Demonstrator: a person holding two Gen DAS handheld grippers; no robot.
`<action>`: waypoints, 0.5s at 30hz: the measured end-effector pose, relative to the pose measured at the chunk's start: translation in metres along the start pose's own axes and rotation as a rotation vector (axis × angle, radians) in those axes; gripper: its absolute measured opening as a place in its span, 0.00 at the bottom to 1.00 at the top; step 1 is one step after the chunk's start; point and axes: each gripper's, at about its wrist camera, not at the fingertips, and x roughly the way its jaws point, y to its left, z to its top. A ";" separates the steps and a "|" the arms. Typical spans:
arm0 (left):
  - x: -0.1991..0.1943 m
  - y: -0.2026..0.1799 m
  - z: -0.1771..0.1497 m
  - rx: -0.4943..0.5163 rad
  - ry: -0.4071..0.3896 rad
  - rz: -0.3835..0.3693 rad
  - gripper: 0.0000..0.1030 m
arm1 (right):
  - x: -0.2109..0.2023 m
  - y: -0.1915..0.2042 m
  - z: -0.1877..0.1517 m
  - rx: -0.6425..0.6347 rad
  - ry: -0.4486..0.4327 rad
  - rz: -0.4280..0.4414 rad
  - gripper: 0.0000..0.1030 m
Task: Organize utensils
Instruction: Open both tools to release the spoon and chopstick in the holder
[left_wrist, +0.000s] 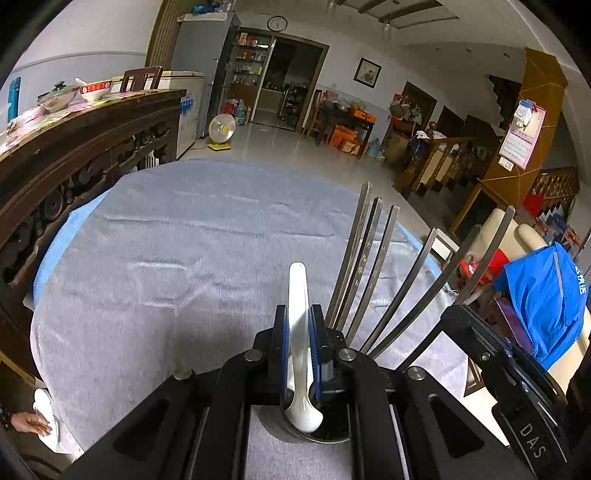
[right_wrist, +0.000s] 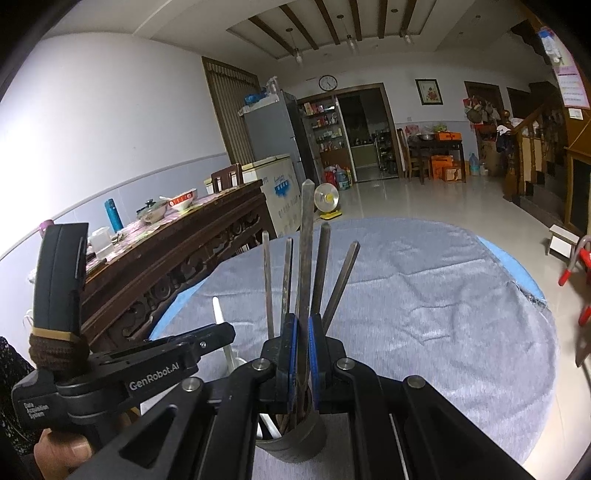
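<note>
My left gripper (left_wrist: 298, 325) is shut on a white ceramic spoon (left_wrist: 300, 295), its bowl end down inside a metal utensil cup (left_wrist: 317, 434) on the grey cloth. Several metal chopsticks (left_wrist: 364, 258) stand in the same cup, fanned out to the right. In the right wrist view my right gripper (right_wrist: 303, 332) is shut on one metal chopstick (right_wrist: 306, 251) that stands in the cup (right_wrist: 295, 443) among several others (right_wrist: 338, 280). The white spoon (right_wrist: 221, 325) shows to the left, behind the left gripper's body (right_wrist: 155, 365).
The cup stands on a round table with a grey cloth (left_wrist: 192, 251). A dark carved wooden table (left_wrist: 81, 147) with bowls stands close on the left. A blue cloth (left_wrist: 546, 295) lies over a seat on the right. Open tiled floor lies beyond.
</note>
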 end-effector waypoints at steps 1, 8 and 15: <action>0.000 0.000 0.000 0.000 0.005 -0.002 0.10 | 0.001 0.000 -0.001 0.000 0.004 0.001 0.07; 0.003 -0.002 -0.004 0.022 0.033 -0.013 0.11 | 0.006 -0.001 -0.006 0.004 0.035 0.011 0.08; -0.002 0.001 -0.003 0.011 0.048 -0.006 0.27 | 0.005 -0.002 -0.006 0.006 0.042 0.015 0.09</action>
